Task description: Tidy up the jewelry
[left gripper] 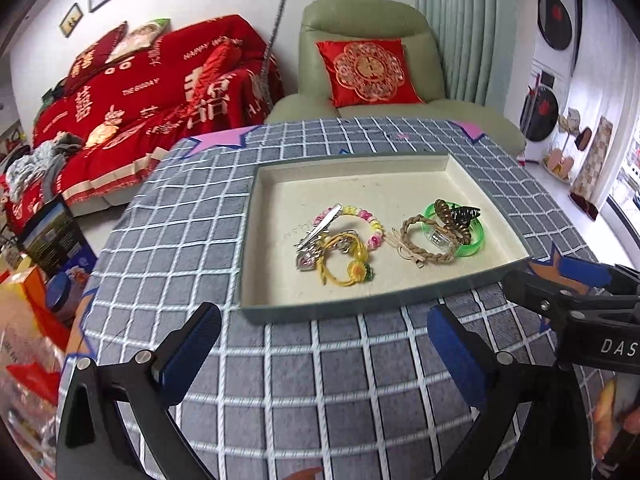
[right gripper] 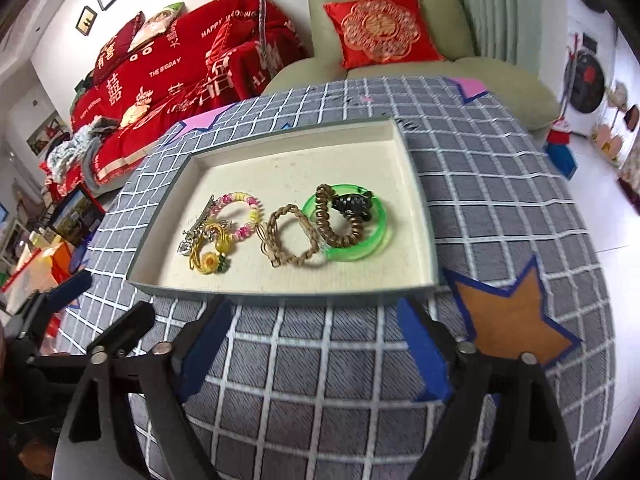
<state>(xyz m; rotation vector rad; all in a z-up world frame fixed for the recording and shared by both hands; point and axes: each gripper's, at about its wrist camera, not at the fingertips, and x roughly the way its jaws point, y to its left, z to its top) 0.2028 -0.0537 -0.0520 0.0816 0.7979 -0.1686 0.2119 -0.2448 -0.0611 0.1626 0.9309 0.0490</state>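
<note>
A shallow cream-lined tray (left gripper: 352, 168) (right gripper: 224, 152) sits on the checked tablecloth. Inside lie a pink-and-yellow bead bracelet (left gripper: 374, 226) (right gripper: 250, 210), a silver hair clip (left gripper: 320, 228), a yellow flower hair tie (left gripper: 352, 270) (right gripper: 210, 260), a braided tan band (left gripper: 426, 254) (right gripper: 294, 236), a green bangle (left gripper: 476, 240) (right gripper: 360, 248), a brown coil tie (right gripper: 324, 216) and a dark claw clip (left gripper: 466, 214) (right gripper: 354, 204). My left gripper (left gripper: 324, 354) hovers open in front of the tray, nothing between its fingers. My right gripper (right gripper: 316, 350) is open too, just short of the tray's near wall, empty.
An orange star patch (right gripper: 516, 320) marks the cloth right of the right gripper. The right gripper's body (left gripper: 580, 308) shows at the right of the left wrist view. Behind the table stand a green armchair (left gripper: 360, 20) and a red-covered sofa (left gripper: 160, 80). Boxes and bags (left gripper: 36, 312) crowd the left.
</note>
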